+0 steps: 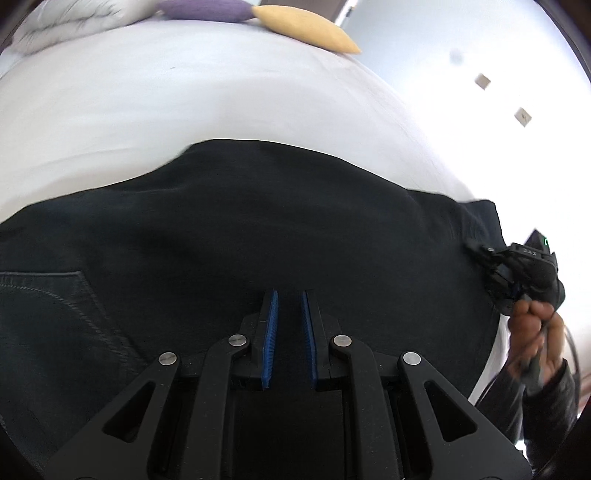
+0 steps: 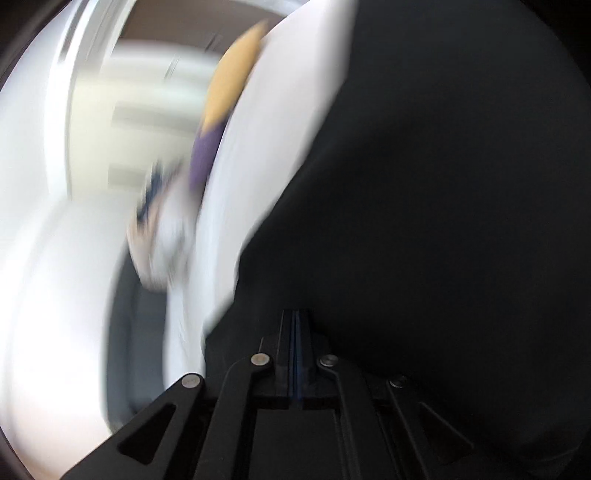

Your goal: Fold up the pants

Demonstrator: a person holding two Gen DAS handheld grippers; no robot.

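- Across the lower two thirds of the left wrist view lie the black pants [image 1: 258,221], spread flat over a white bed sheet [image 1: 147,103]; a stitched back pocket [image 1: 48,295] shows at the left edge of that frame.
- At the bottom centre of the same view, the left gripper [image 1: 290,295] hangs over the dark cloth with its blue pads [image 1: 272,332] nearly together, a slim gap between them. Whether any fabric is pinched in that gap I cannot tell, since the cloth behind it is just as dark.
- Toward the right edge of the left wrist view, the right gripper [image 1: 476,247] meets the far right rim of the pants, with a hand [image 1: 532,325] and a dark sleeve [image 1: 550,398] behind it.
- Along the top of that frame sit a purple cushion [image 1: 207,9], a yellow cushion [image 1: 306,27] just beside it, and a white pillow [image 1: 74,18] in the upper left corner.
- Filling the right half of the right wrist view, the pants [image 2: 443,221] are a plain black mass; the left half is badly smeared, with only yellow and purple streaks and white sheet [image 2: 277,129] readable.
- At the bottom centre of the right wrist view, the right gripper [image 2: 296,317] has its pads pressed fully together. Black cloth lies right at its tips, yet whether it is caught between them I cannot tell.
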